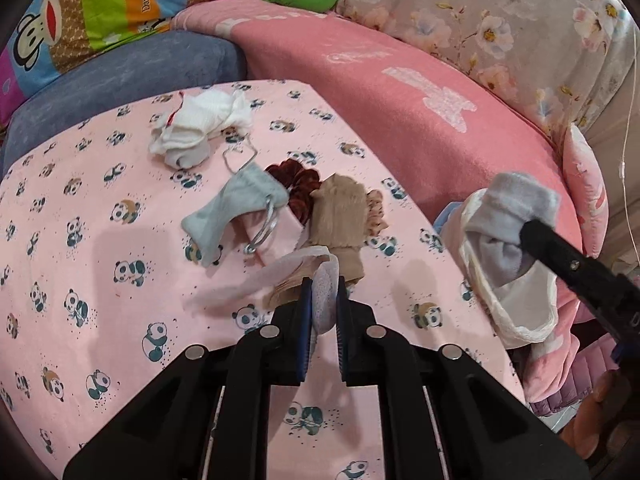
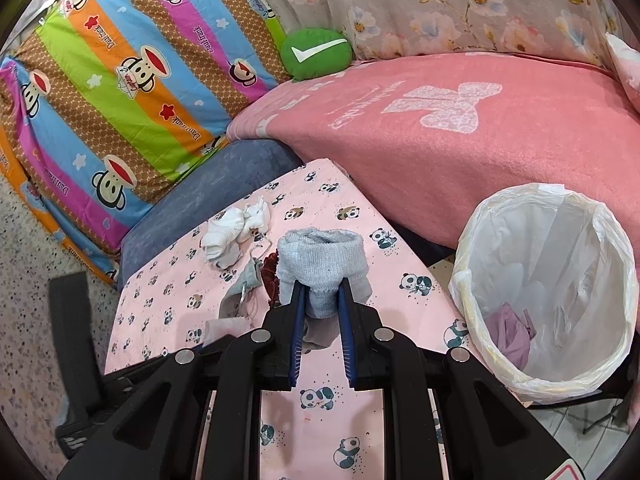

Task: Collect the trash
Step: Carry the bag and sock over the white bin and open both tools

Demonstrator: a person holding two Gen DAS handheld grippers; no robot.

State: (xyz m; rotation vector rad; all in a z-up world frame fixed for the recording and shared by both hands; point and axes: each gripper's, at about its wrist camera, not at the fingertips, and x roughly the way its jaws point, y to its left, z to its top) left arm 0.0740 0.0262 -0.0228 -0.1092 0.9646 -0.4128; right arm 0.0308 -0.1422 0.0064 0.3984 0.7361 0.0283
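Grey sock is pinched in right tool, lifted beside lined bin; should be carried over rim before release. Left tool is clamped on white strip.

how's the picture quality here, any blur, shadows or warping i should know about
Left wrist view: heavy fisheye bend with dark corners; the left tool casts soft shadows on the panda sheet; the white strip it holds looks smeared. Right wrist view: same warp, even light, grey sock sharp, mild sheen on the bin liner.
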